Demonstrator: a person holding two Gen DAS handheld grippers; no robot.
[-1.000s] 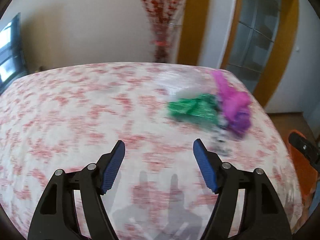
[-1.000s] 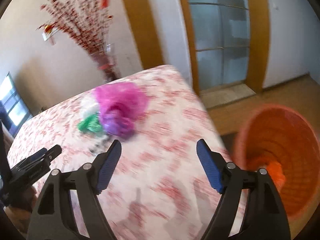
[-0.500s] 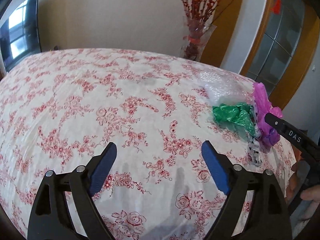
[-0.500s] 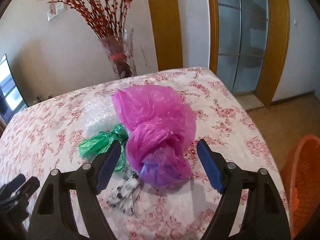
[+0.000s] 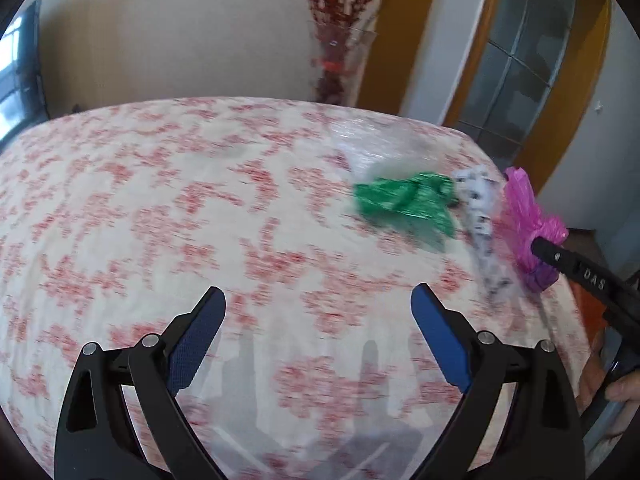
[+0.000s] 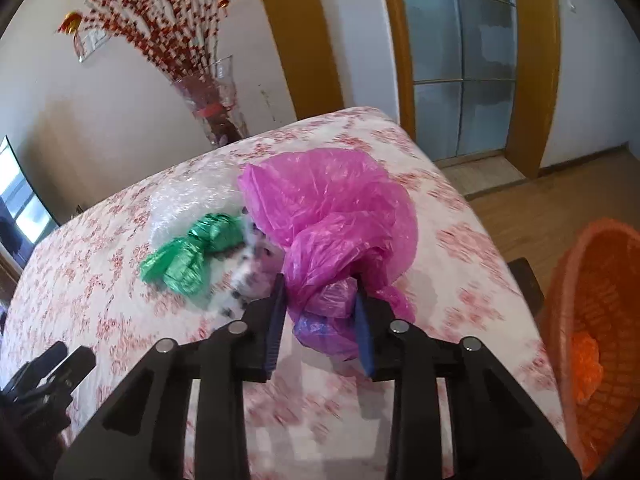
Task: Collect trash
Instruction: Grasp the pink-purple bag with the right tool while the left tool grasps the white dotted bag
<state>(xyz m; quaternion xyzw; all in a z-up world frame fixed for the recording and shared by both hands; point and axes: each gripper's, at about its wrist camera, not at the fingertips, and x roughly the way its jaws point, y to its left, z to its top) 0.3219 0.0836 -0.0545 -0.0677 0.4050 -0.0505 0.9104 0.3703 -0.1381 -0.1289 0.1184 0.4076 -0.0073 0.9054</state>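
Table w/ red-floral cloth (image 5: pixel 168 208): trash sits bunched near its right edge and far right corner, rest of the top is bare, esp. the whole left and middle stretch seen from the left wrist cam. Off the right edge, floor level, an orange basket (image 6: pixel 592 320) stands just beside the table w/ some orange stuff inside. Behind the far edge a glass vase of red branches (image 6: pixel 212 100) against the wall; glazed door w/ wood frame (image 6: pixel 460 64) past the far right corner. Right gripper (image 6: pixel 320 312): jaws have just been closing and now pinch the lower bunched part of the pink plastic bag (image 6: pixel 332 212), pads pressed into the plastic on both sides, bag's bulk ballooning above them. Bag lies close to the right edge. Just left of it, touching: a white black-spotted wrapper (image 6: pixel 244 276), then a crumpled green bag (image 6: pixel 188 256) lying on clear bubble wrap (image 6: pixel 188 204). Left gripper (image 5: pixel 316 344): jaws have just been opening, now spread wide, nothing between them, above bare cloth well left of the pile. Person's hand (image 5: pixel 616 396) shows at lower right in the left view.
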